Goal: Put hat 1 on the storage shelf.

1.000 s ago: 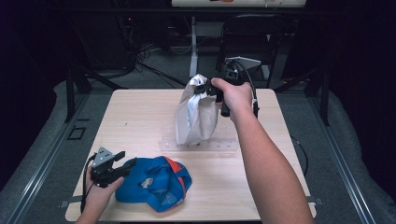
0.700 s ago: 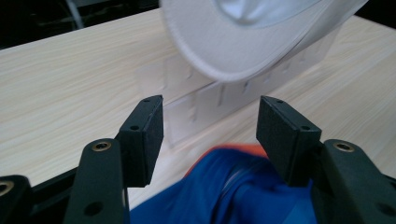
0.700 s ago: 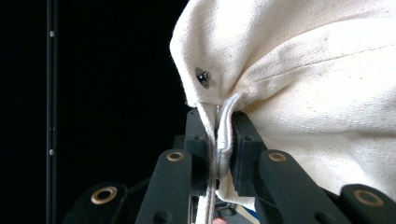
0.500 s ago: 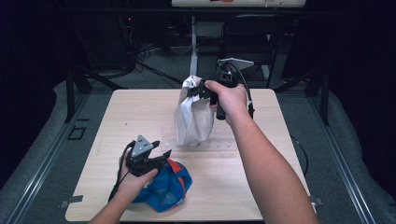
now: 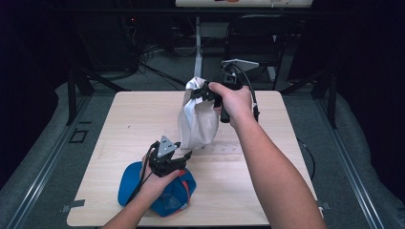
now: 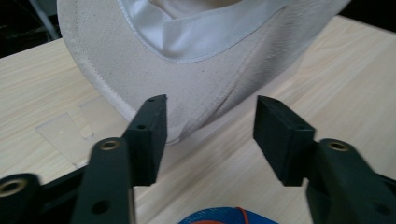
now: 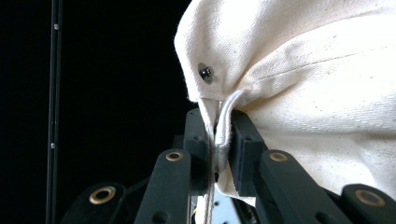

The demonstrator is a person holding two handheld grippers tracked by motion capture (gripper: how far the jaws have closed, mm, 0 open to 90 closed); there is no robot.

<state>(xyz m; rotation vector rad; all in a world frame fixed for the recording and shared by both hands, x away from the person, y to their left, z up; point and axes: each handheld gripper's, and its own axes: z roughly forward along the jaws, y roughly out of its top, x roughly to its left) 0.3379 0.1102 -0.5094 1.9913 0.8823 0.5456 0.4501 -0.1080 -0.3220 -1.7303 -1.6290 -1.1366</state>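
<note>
While the right tongs (image 7: 217, 140) clamp the white cap (image 5: 196, 119), the left tongs (image 6: 210, 135) have been narrowing, empty.

Black jaws, brass rivets, bare forearms (image 5: 282, 176)

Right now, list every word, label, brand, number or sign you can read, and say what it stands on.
None can be read.
White cap, held up by the right gripper: plain fabric, no print showing.
Blue cap under the left gripper: orange trim, no legible lettering.
Table: bare wood, with clear tape unmarked.
</note>
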